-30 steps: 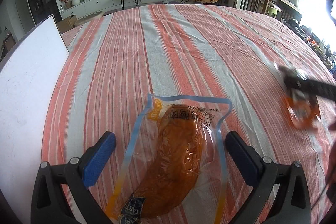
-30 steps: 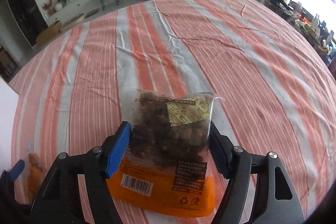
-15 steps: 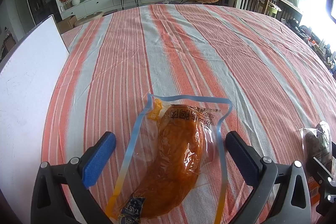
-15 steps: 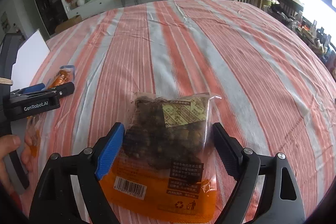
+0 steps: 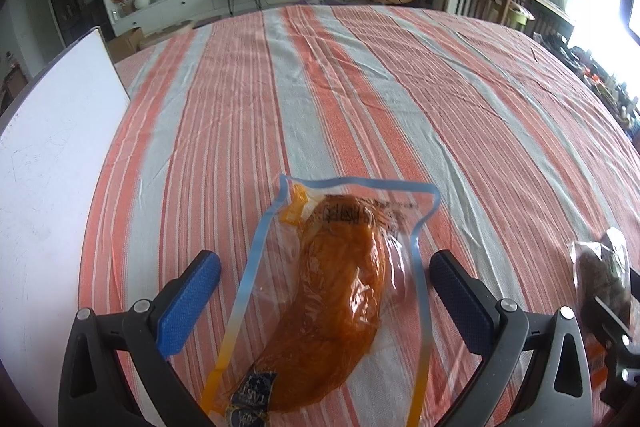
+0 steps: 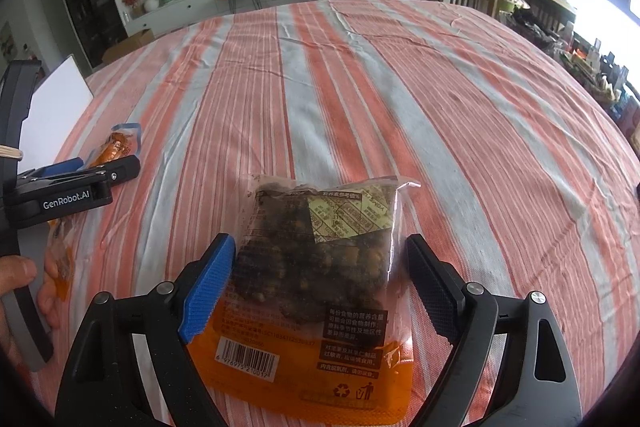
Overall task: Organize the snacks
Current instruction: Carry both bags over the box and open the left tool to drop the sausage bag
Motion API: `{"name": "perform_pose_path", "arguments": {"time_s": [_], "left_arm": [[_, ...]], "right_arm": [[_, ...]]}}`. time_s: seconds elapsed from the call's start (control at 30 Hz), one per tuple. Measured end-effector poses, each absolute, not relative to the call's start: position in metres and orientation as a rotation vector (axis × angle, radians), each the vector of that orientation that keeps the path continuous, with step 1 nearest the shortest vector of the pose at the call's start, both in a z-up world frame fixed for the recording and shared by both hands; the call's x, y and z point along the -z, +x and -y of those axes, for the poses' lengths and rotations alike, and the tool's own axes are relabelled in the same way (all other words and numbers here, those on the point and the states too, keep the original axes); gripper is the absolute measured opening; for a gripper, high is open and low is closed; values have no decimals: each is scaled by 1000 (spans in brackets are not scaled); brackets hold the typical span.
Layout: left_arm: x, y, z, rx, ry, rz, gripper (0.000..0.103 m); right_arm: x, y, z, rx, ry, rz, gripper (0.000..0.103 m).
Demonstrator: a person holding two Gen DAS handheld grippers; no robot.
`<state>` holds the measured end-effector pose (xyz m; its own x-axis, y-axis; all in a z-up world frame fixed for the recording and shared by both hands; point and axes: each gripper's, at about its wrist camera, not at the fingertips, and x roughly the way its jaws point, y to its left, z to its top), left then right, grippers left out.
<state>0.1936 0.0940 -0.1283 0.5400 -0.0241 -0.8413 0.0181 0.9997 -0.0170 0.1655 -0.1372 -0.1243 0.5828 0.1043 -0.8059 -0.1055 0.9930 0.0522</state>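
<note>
I am keeping the left gripper (image 5: pixel 324 303) spread wide over the orange pack (image 5: pixel 332 311), which is lying flat on the striped cloth (image 5: pixel 360 99) between the pads, untouched. My right gripper (image 6: pixel 320 287) has just been opening; the nut bag (image 6: pixel 316 291) is resting between its jaws, seemingly let go, though the blue pad (image 6: pixel 208 287) may be grazing its edge. Both snacks are lying near each other (just these two showing). The white board (image 5: pixel 48 167) beyond my left gripper is sitting bare, so I judge the sorting hardly begun.
</note>
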Motion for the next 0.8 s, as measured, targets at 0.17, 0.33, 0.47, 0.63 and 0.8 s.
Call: {"name": "perform_pose_path", "arguments": {"time_s": [0.17,0.33,0.47,0.63,0.8], "left_arm": [[120,181,-101,56,17,-1010,69],[100,160,-127,86,-172,-945,55],[88,145,-128,148,-249,-935,55],[87,127,-129,175,-296,-945,55],[83,115,-118,202,-272,-951,55]], "right_arm": [[118,163,142,-124,14,-986,71],[98,139,175,-124,271,-957,25],[85,132,176,-126,232,-956,27],[95,139,181,-94,281,-1018,68],[116,159,142,-22,173,-1108,91]]}}
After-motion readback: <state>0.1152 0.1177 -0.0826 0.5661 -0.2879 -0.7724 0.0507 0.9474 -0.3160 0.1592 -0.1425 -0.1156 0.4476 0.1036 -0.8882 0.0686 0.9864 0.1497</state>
